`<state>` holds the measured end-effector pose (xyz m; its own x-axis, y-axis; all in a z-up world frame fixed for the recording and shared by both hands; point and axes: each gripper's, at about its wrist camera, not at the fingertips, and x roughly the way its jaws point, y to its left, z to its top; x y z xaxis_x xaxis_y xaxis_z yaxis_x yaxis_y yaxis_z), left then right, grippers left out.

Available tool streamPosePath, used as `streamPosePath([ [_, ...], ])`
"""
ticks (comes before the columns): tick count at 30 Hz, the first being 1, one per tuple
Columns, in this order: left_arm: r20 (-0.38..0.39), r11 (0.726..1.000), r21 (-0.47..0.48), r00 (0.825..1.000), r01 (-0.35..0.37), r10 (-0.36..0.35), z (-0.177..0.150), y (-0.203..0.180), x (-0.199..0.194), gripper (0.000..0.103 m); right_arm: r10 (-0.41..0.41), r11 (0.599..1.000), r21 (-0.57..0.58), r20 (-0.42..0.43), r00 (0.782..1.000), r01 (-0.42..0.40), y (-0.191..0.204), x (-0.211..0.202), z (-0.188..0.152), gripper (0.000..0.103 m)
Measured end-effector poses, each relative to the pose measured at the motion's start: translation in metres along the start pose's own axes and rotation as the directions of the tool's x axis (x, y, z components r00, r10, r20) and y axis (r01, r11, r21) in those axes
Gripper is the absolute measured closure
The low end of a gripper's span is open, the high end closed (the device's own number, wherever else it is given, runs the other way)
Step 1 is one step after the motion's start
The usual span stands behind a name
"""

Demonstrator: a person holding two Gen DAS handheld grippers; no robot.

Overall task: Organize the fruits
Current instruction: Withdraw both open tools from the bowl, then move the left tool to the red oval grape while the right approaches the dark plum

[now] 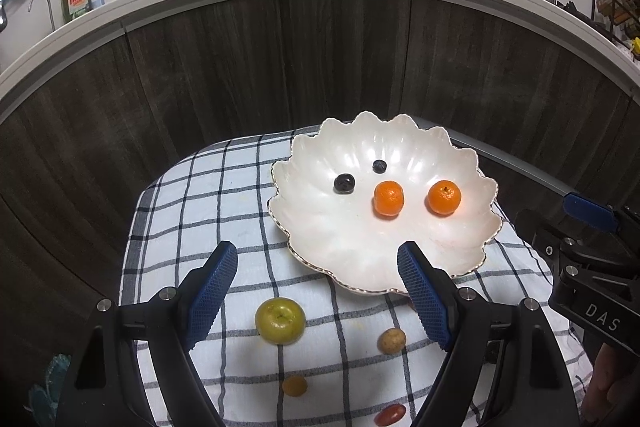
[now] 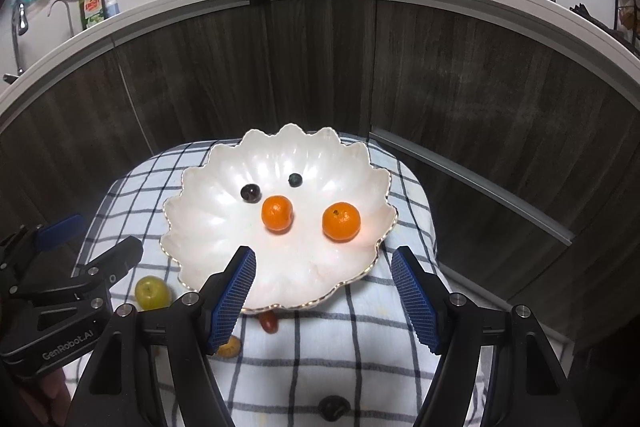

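Pearly scalloped bowl (image 1: 384, 227) holding two oranges (image 1: 388, 199), two dark berries (image 1: 344, 183), both tongs (image 1: 318, 297) apart, empty

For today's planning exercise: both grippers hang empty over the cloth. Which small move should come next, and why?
Probably lower the open left gripper onto the green fruit: it lies on the cloth outside the white dish, just below those fingertips.
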<state>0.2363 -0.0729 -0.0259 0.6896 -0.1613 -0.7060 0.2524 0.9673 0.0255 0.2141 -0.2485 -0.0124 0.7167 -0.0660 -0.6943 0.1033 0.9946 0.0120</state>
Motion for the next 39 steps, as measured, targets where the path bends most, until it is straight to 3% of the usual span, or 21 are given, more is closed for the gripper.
streamPosePath([
  [14,-0.004,1.000,0.003,1.000,0.012,-0.012,-0.016,-0.007,-0.015,0.021,-0.001,1.000,-0.010,0.009,1.000,0.001,-0.006,-0.019,-0.020,0.032],
  [39,-0.044,0.998,0.040,0.998,0.044,-0.042,-0.082,-0.028,-0.024,0.021,0.003,0.999,-0.052,-0.038,0.999,-0.005,-0.015,-0.026,-0.074,0.032],
])
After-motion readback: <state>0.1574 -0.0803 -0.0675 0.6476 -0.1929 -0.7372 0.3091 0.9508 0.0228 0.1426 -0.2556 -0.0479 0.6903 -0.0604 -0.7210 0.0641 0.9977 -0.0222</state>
